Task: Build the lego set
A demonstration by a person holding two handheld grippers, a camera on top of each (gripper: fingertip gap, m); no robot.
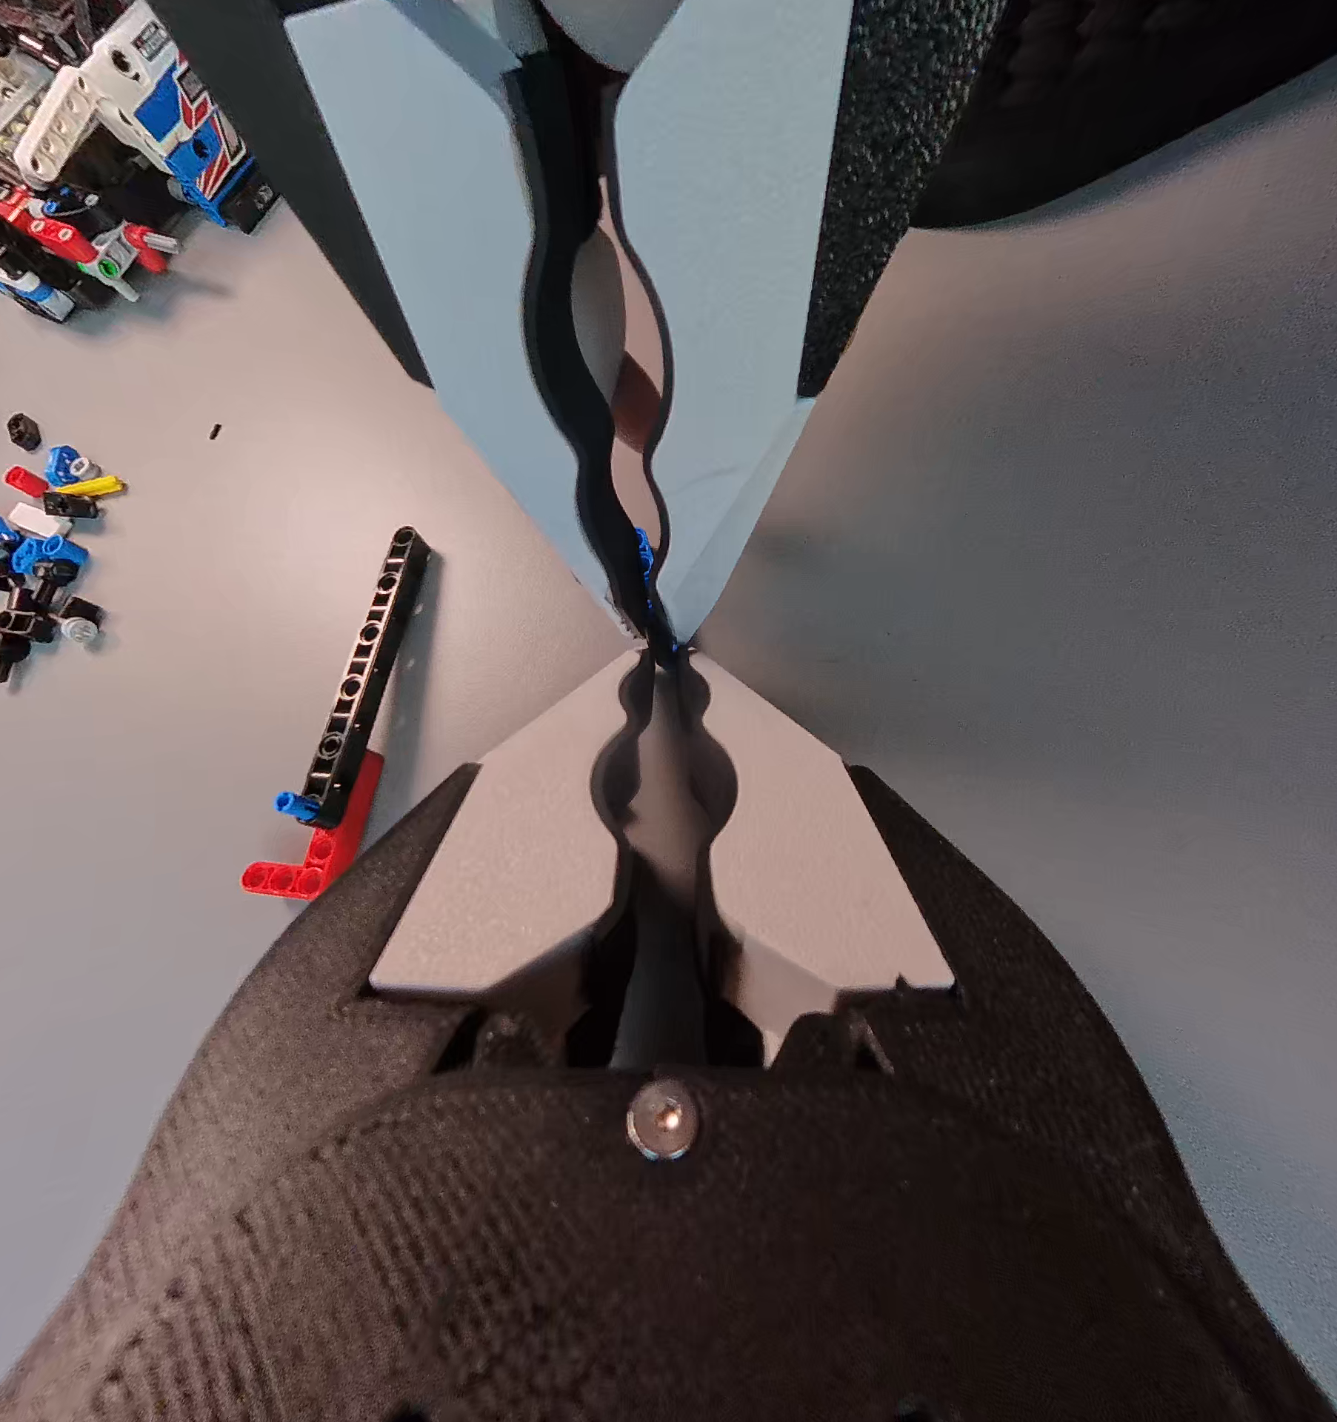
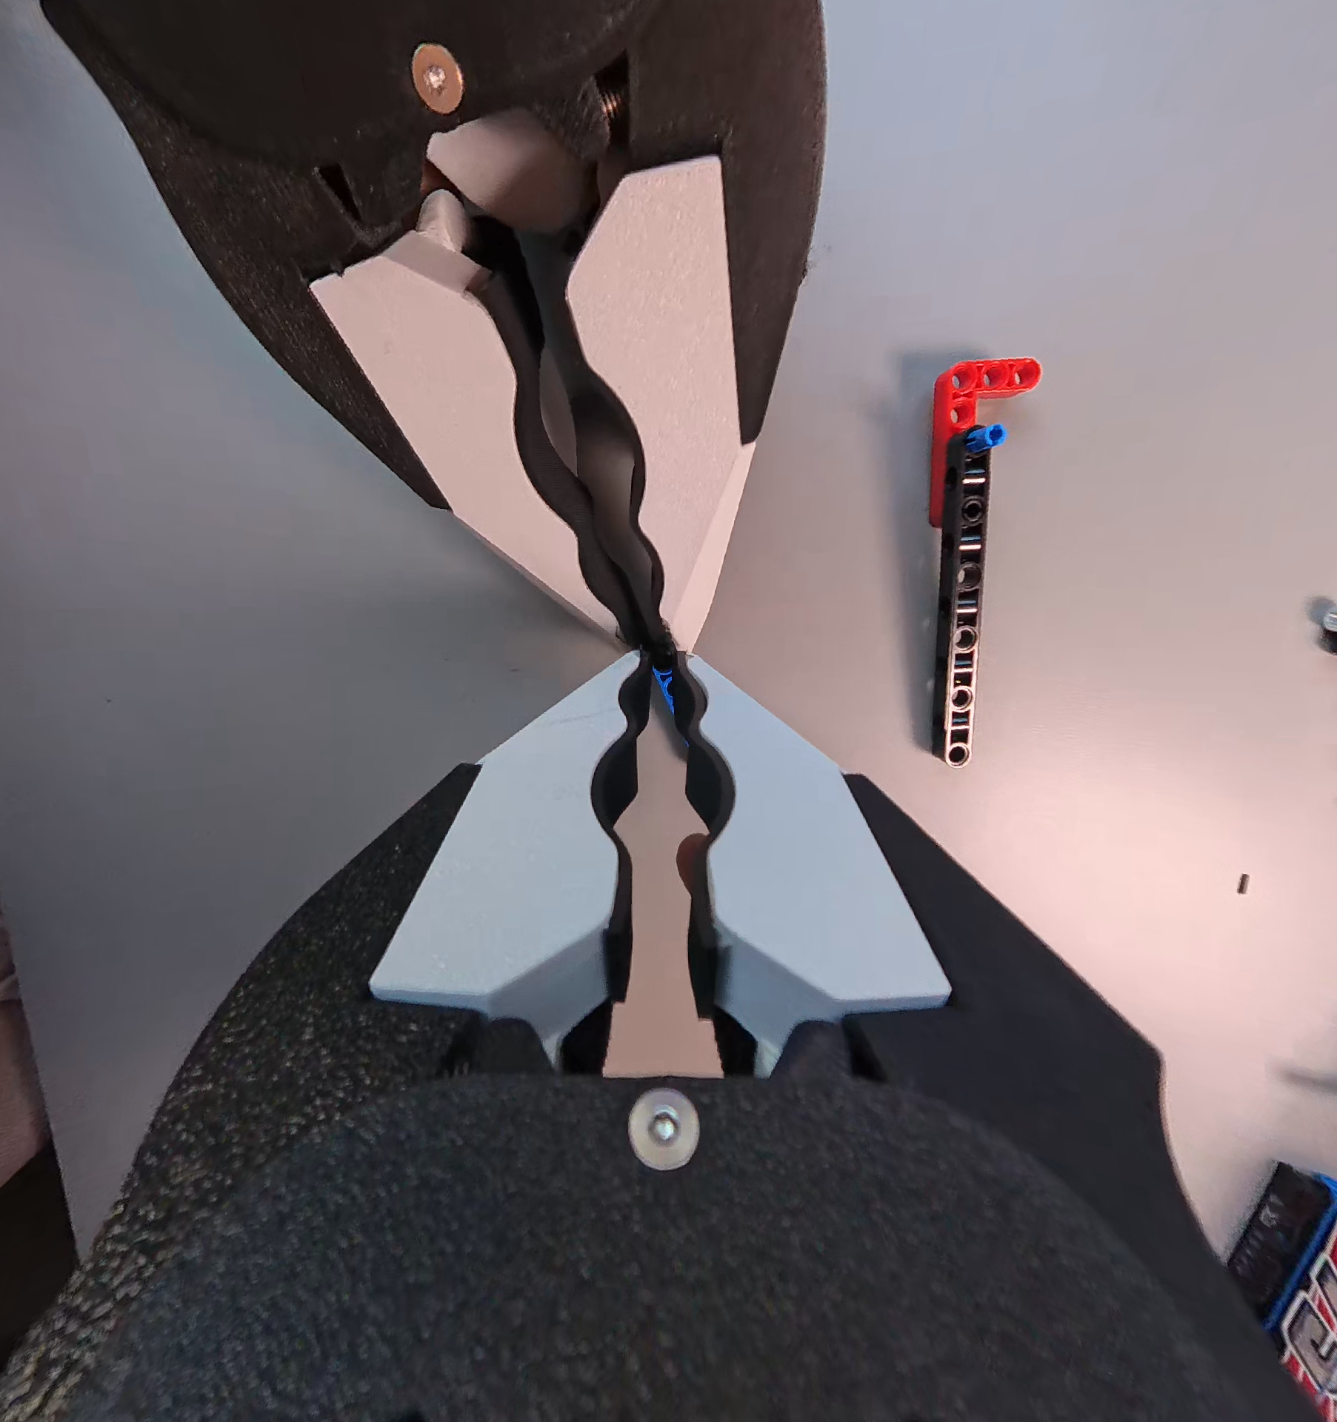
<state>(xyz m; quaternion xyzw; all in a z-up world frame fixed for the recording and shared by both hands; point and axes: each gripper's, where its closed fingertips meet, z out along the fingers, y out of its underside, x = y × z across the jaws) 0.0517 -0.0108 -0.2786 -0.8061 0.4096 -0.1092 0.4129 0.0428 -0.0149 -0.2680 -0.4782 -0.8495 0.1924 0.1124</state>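
Note:
My two grippers meet tip to tip above the grey table [image 1: 1034, 615]. My right gripper [image 2: 661, 677], with light-blue fingers, is shut on a small blue lego piece [image 2: 671, 692]; it also shows in the left wrist view [image 1: 643, 555]. My left gripper [image 1: 659, 660], with pale grey fingers, is shut, and a small black piece [image 2: 662, 642] sits at its tips against the blue piece. A long black beam [image 1: 369, 662] joined to a red L-shaped beam [image 1: 319, 854], with a blue pin [image 1: 294, 802], lies flat on the table to the left.
A pile of loose small pieces [image 1: 26, 554] lies at the far left. A partly built white, blue and red model [image 1: 88, 146] stands at the upper left, and shows at the lower right of the right wrist view [image 2: 1327, 1293]. The beam assembly [image 2: 965, 600] lies right of the grippers there. My left and right fingertips are right by each other.

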